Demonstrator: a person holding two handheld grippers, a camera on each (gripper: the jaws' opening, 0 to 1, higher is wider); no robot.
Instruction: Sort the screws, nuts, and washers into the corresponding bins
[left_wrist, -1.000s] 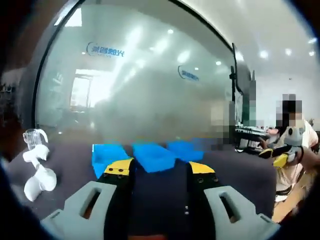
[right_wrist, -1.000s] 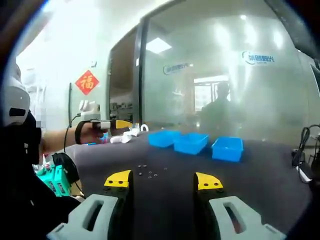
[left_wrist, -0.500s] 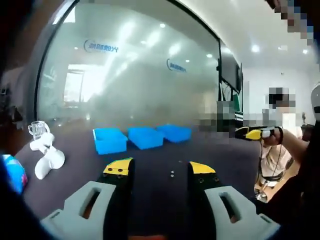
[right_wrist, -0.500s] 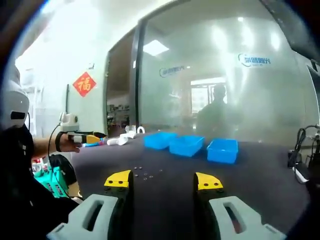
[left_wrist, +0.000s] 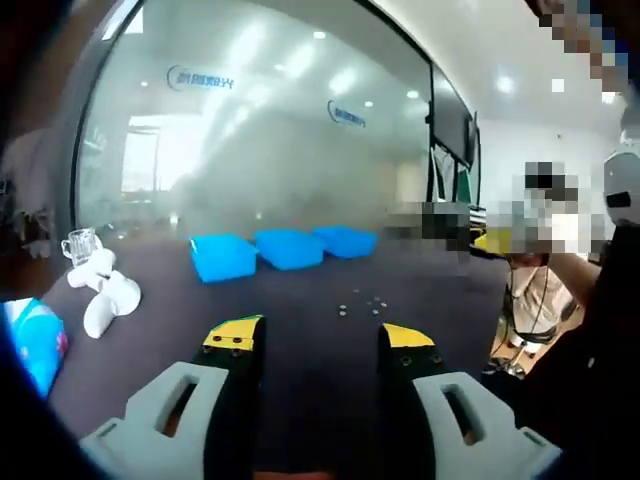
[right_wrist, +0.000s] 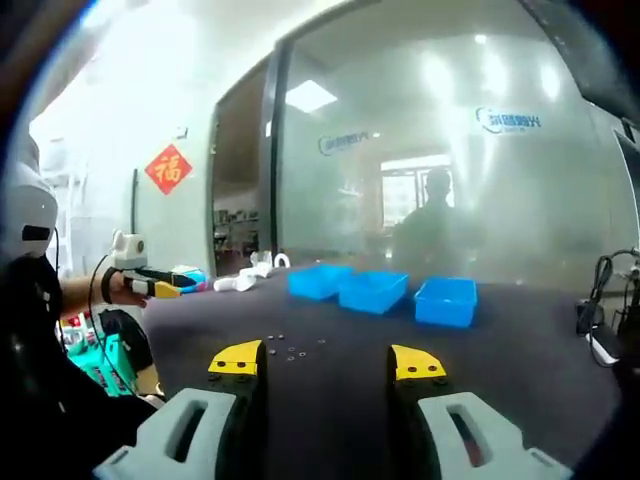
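Three blue bins stand in a row on the dark table, in the left gripper view (left_wrist: 283, 251) and in the right gripper view (right_wrist: 378, 290). A small scatter of screws, nuts and washers (left_wrist: 362, 303) lies on the table ahead of my left gripper (left_wrist: 319, 340), which is open and holds nothing. The same small parts (right_wrist: 297, 348) lie just beyond my right gripper (right_wrist: 327, 364), also open and holding nothing. My left gripper (right_wrist: 165, 286) comes into the right gripper view at the far left, held in a hand, above the table's edge.
A white figure with a clear cup (left_wrist: 98, 290) stands on the table's left side, next to a blue object (left_wrist: 35, 345). A frosted glass wall (right_wrist: 430, 160) rises behind the bins. Black cables (right_wrist: 598, 315) lie at the right edge. A person (left_wrist: 560, 300) is at the right.
The left gripper's camera has drawn back and swung, so the bins look smaller and the small parts have come into sight. In the right gripper view the left gripper has moved left and lower.
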